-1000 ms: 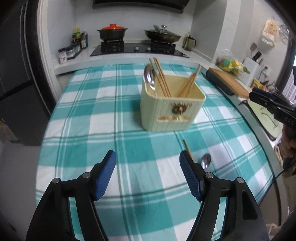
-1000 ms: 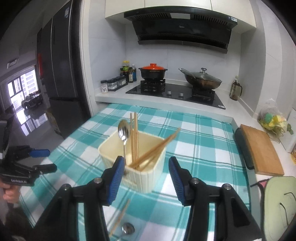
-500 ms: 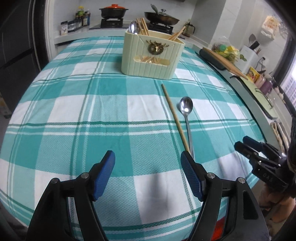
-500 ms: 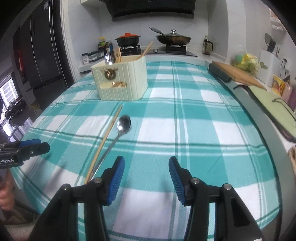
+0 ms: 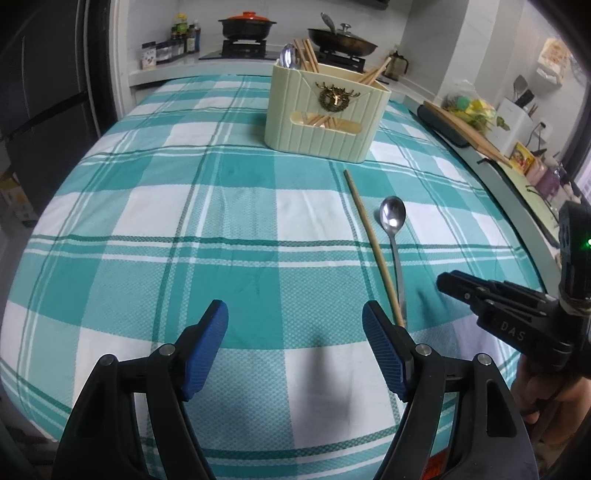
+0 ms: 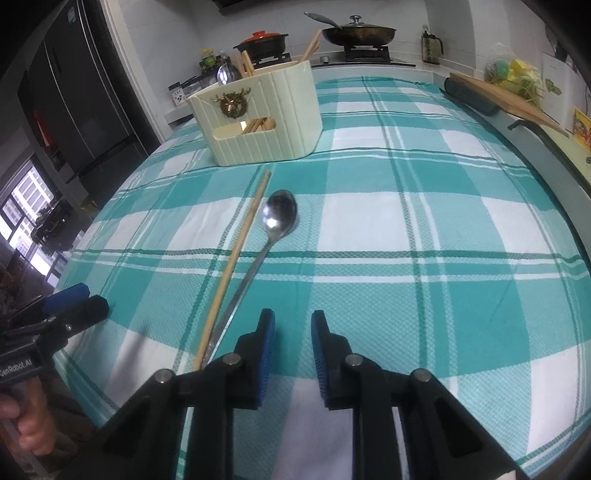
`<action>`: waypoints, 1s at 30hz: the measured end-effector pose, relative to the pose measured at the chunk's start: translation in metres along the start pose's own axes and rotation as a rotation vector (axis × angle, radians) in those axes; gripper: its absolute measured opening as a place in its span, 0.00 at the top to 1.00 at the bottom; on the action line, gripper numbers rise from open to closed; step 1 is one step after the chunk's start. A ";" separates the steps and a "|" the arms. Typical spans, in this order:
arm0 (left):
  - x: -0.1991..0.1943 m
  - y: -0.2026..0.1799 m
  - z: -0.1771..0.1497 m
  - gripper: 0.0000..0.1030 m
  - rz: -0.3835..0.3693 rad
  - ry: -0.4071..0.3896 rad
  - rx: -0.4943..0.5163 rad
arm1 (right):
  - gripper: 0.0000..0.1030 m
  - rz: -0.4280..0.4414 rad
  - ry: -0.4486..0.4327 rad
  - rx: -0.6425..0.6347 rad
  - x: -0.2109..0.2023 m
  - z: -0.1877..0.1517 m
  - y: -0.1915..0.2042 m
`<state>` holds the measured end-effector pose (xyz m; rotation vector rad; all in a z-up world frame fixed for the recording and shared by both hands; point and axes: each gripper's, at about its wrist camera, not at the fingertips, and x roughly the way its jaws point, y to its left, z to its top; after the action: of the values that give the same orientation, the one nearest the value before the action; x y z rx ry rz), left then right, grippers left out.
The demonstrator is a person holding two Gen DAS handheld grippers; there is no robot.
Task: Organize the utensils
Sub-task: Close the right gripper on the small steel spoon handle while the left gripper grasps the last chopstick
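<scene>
A single wooden chopstick (image 5: 373, 247) and a metal spoon (image 5: 393, 221) lie side by side on the teal checked tablecloth, in front of a cream utensil holder (image 5: 325, 114) that holds a spoon and several chopsticks. My left gripper (image 5: 295, 317) is open over bare cloth, with its right finger just left of the chopstick's near end. My right gripper (image 6: 292, 325) hovers low just right of the spoon (image 6: 279, 218) handle and chopstick (image 6: 236, 258). Its jaws are closing to a narrow gap with nothing between them. The holder (image 6: 258, 122) stands beyond.
A stove at the back carries a red-lidded pot (image 5: 247, 24) and a wok (image 5: 341, 40). A wooden cutting board (image 6: 506, 96) lies on the counter to the right. A dark fridge (image 6: 85, 99) stands left. The table's near edge runs just under both grippers.
Both grippers came down from above the holder to low over the near part of the table. The right jaws have narrowed a lot; the left jaws stayed wide.
</scene>
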<state>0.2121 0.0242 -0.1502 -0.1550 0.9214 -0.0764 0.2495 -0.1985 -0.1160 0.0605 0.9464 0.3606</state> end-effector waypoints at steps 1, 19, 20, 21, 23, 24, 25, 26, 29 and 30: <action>0.000 0.001 0.000 0.25 0.003 -0.002 0.000 | 0.80 0.009 0.009 -0.011 0.005 0.005 0.006; 0.000 0.005 -0.005 0.24 0.027 -0.002 0.005 | 0.83 -0.226 0.048 -0.156 0.048 0.020 0.043; 0.000 0.004 -0.006 0.24 0.027 -0.001 0.008 | 0.83 -0.237 0.046 -0.145 0.046 0.019 0.038; 0.000 0.003 -0.006 0.24 0.027 0.000 0.009 | 0.83 -0.242 0.043 -0.131 0.044 0.018 0.033; 0.002 0.002 -0.005 0.24 0.024 0.005 0.010 | 0.83 -0.254 0.040 -0.106 0.039 0.016 0.022; 0.003 0.000 -0.005 0.24 0.020 0.008 0.012 | 0.83 -0.260 0.039 -0.094 0.037 0.014 0.017; 0.004 -0.003 -0.003 0.24 0.014 0.011 0.016 | 0.83 -0.269 0.039 -0.082 0.034 0.013 0.012; 0.005 -0.006 -0.002 0.24 0.006 0.012 0.023 | 0.84 -0.278 0.037 -0.071 0.033 0.012 0.007; 0.013 -0.023 0.005 0.24 -0.022 0.022 0.074 | 0.83 -0.302 0.034 -0.036 0.026 0.008 -0.007; 0.018 -0.031 0.007 0.24 -0.027 0.029 0.100 | 0.83 -0.311 0.035 -0.030 0.024 0.006 -0.011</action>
<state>0.2287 -0.0080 -0.1549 -0.0741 0.9425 -0.1500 0.2706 -0.2002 -0.1335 -0.1204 0.9677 0.0885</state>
